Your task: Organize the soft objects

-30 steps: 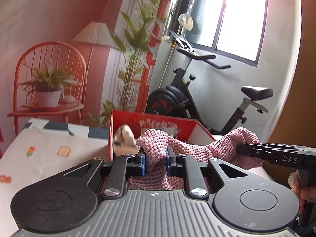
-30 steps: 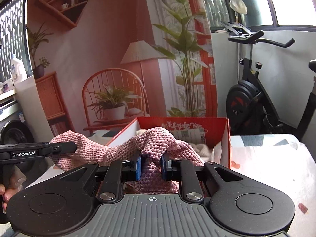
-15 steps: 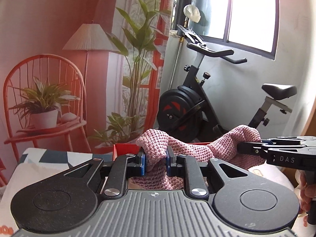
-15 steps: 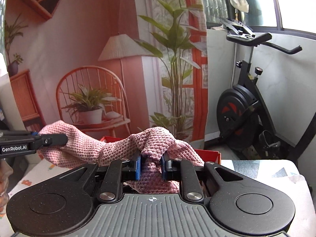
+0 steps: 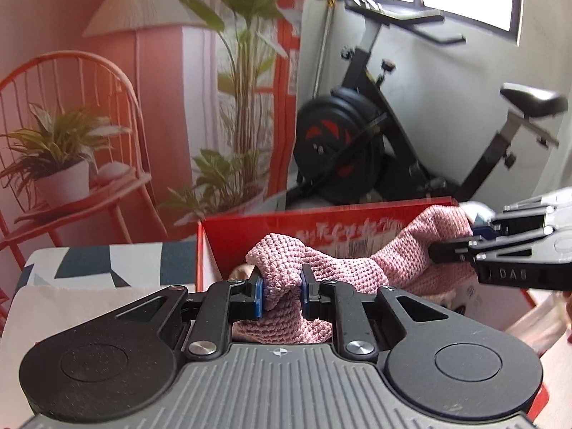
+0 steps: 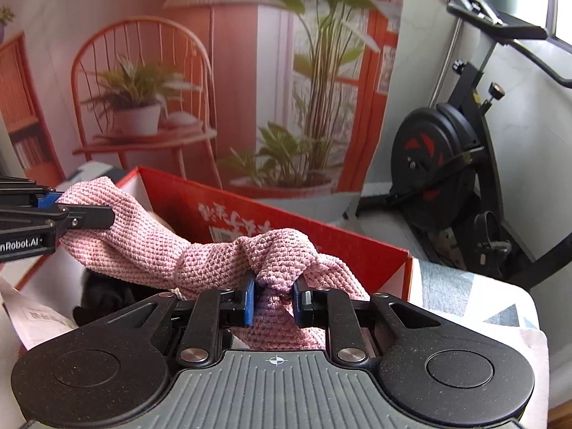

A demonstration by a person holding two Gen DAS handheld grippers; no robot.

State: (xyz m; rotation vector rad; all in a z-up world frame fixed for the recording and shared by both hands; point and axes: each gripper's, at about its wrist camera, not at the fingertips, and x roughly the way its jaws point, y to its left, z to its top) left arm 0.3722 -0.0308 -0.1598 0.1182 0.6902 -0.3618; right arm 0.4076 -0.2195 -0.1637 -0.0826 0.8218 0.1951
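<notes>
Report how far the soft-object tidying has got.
Done: a dark item already lies in the red box. In hand: the left gripper and right gripper each pinch one end of the pink knitted cloth above the box. Left: lowering and releasing it.

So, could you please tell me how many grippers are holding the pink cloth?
2: the left gripper pinches one end of the cloth, the right gripper the other, above the red box.
</notes>
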